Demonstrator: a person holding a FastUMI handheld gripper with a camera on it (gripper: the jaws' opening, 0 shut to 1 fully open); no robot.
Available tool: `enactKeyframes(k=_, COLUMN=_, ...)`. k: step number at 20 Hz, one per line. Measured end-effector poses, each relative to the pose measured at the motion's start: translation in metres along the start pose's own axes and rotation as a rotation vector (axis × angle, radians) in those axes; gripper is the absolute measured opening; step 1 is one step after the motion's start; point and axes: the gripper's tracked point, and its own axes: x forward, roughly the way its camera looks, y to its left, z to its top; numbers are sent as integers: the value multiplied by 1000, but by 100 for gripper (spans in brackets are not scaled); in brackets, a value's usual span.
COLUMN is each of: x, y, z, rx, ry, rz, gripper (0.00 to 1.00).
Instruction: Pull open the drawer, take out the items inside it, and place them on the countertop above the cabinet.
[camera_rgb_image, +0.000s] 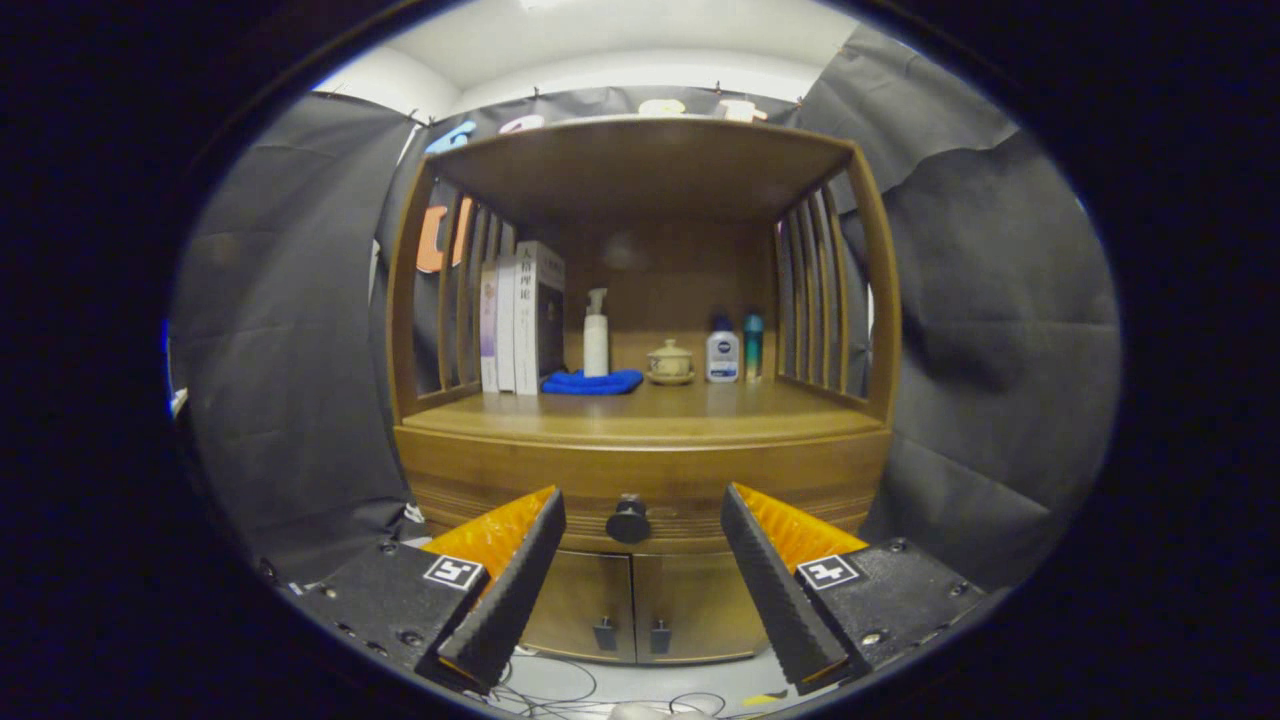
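Gripper (643, 580) is lined up on the cabinet (640, 480). Fingers are spread wide and hold nothing. The round dark knob (628, 520) of the drawer (645, 490) sits lower centre of the frame, between the two fingers and beyond their tips, not touched.

Drawer is shut, its front flush with the cabinet face, so the items inside cannot be seen. Below it are two small doors (630, 605) with dark pulls.

The surface (650, 412) above the drawer, mid frame, already carries things along its back:
- books (520, 315), upright, centre left
- blue cloth (593, 382) lying flat, a white pump bottle (596, 333) standing just behind it
- small lidded pot (670, 362), centre
- white bottle (722, 352) and teal bottle (753, 345), side by side, centre right

The front strip of the surface is bare (the likely drop zone).

Step in hand, as I judge it: approach to the knob; the pull has not begun.

Risks from here:
- The knob is small and round, so an off-centre closure could let the fingers slip off when pulling.
- A pull not square to the drawer front could make the drawer bind.
- Approaching too low would meet the door pulls instead.
- Later, placing too far back could topple the standing bottles.
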Motion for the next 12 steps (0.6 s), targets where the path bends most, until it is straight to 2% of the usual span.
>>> enactKeyframes(k=5, x=58, y=12, z=-38, rx=28, ry=67, rz=-4, gripper=99)
enactKeyframes(k=9, x=95, y=8, z=-55, rx=9, ry=98, rz=-45, gripper=99)
enactKeyframes(k=12, x=106, y=5, z=-60, rx=-16, ry=107, rz=-63, gripper=91)
